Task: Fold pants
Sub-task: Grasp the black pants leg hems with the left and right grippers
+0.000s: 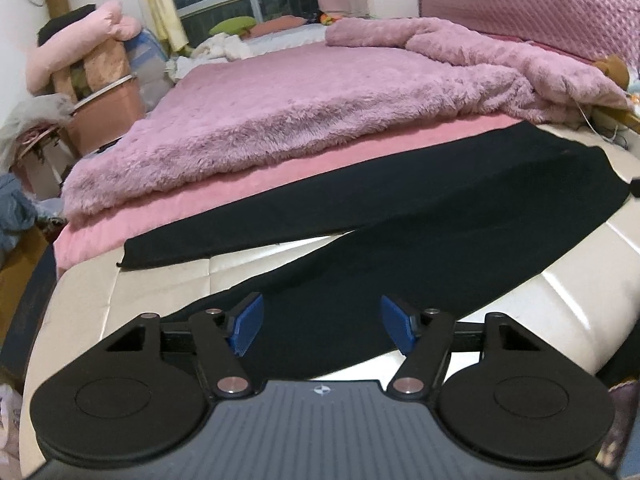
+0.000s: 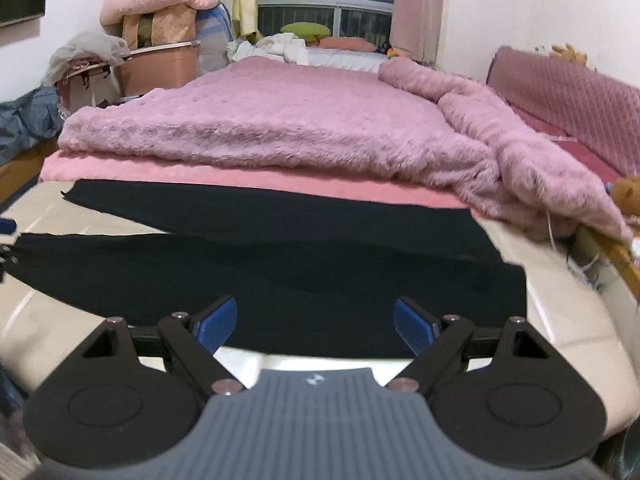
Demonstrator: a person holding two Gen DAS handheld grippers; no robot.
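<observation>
Black pants (image 1: pixel 400 224) lie flat on the cream bed footboard (image 1: pixel 160 276), legs spread in a V toward the left. In the right wrist view the pants (image 2: pixel 320 264) span the frame, waist end at the right. My left gripper (image 1: pixel 322 324) is open, blue pads either side of the near leg's hem, just above it. My right gripper (image 2: pixel 316 326) is open over the near edge of the pants by the waist. Neither holds cloth.
A fluffy mauve blanket (image 1: pixel 320 92) covers the bed behind the pants, over a pink sheet (image 1: pixel 192 204). A quilted headboard (image 1: pixel 532 4) stands at the right. Storage boxes and pillows (image 1: pixel 104 80) are piled at the left, by a window.
</observation>
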